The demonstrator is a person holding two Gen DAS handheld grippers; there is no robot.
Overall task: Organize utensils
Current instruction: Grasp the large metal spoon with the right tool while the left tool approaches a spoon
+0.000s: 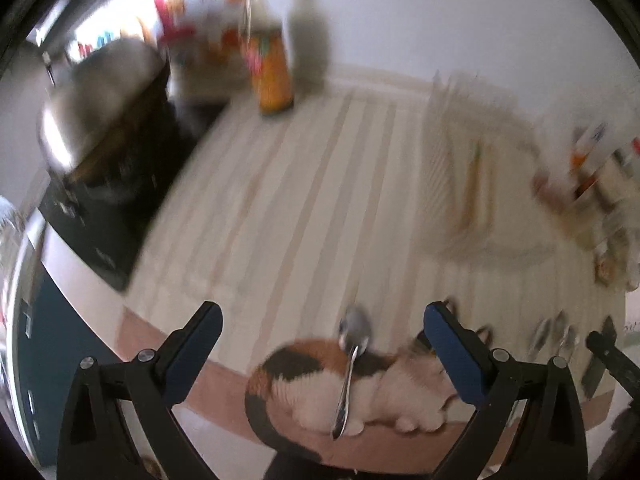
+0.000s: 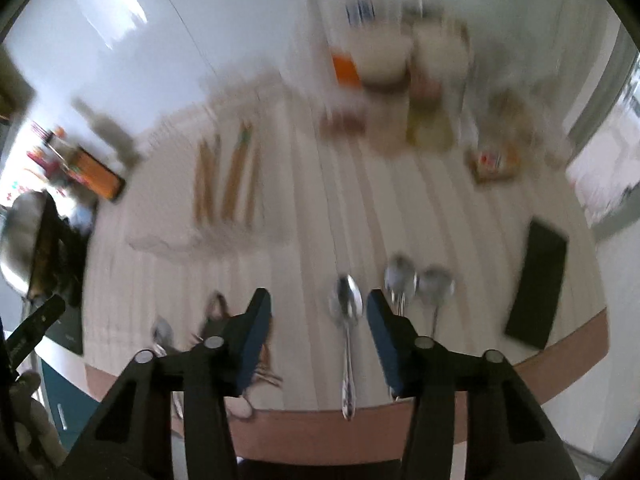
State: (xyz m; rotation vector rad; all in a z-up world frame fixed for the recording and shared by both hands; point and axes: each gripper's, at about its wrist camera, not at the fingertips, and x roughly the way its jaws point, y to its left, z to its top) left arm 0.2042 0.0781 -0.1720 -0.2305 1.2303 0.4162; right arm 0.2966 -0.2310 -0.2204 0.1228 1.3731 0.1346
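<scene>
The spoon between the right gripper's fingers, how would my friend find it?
Start at the striped tablecloth and go to its near edge. Three spoons lie there side by side. It is the leftmost spoon, lying alone between the right gripper's blue fingers, while the other two sit close together.

spoon [image 2: 347, 336] | shiny metal, lying flat | table's near edge, bowl pointing away | two spoons [image 2: 418, 286] beside
</scene>
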